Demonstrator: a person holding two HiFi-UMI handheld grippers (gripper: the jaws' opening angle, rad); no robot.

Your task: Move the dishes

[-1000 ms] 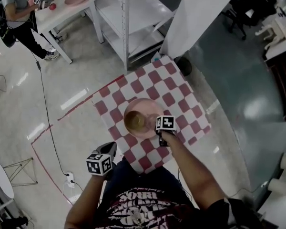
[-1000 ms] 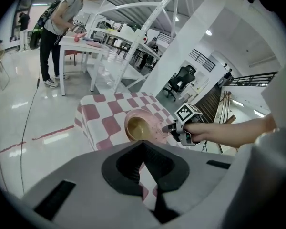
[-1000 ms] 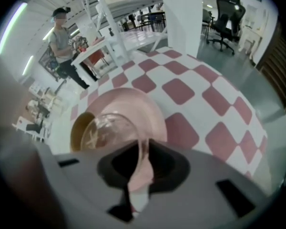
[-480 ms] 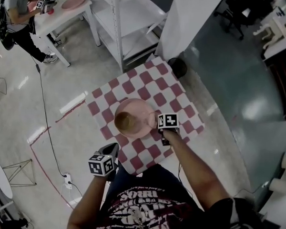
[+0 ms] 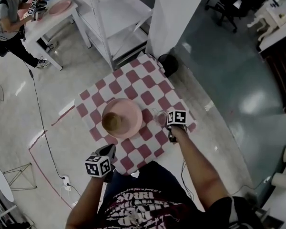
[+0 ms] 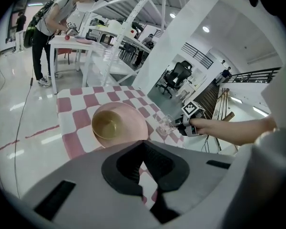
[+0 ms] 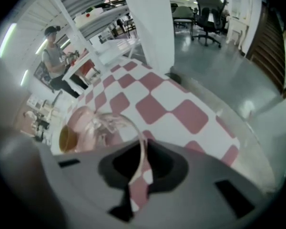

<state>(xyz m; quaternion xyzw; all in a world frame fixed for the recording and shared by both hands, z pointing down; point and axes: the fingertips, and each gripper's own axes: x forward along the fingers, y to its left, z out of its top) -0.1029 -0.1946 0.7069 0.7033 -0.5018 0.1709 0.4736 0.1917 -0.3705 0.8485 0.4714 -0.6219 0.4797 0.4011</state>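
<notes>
A pink plate (image 5: 131, 113) lies on the red-and-white checkered table (image 5: 148, 82), and an olive bowl (image 5: 112, 122) stands on its left half. To the plate's right, my right gripper (image 5: 167, 120) is shut on the rim of a clear glass (image 5: 160, 118). In the right gripper view the glass (image 7: 115, 123) leans out from between the jaws, with the plate (image 7: 78, 120) behind it. My left gripper (image 5: 109, 152) hovers by the table's near edge with its jaws together and nothing in them. The left gripper view shows the bowl (image 6: 107, 124) and the glass (image 6: 165, 124).
A white shelf rack (image 5: 119, 18) and a white pillar (image 5: 174, 13) stand just beyond the table. A dark round object (image 5: 169, 63) sits on the floor at the table's far corner. A person (image 5: 9, 18) works at another white table, far left. A cable (image 5: 43, 128) runs across the floor.
My right gripper has carried the glass rightward, from over the plate to the table beside it. The left gripper has kept its place near the table's front edge.
</notes>
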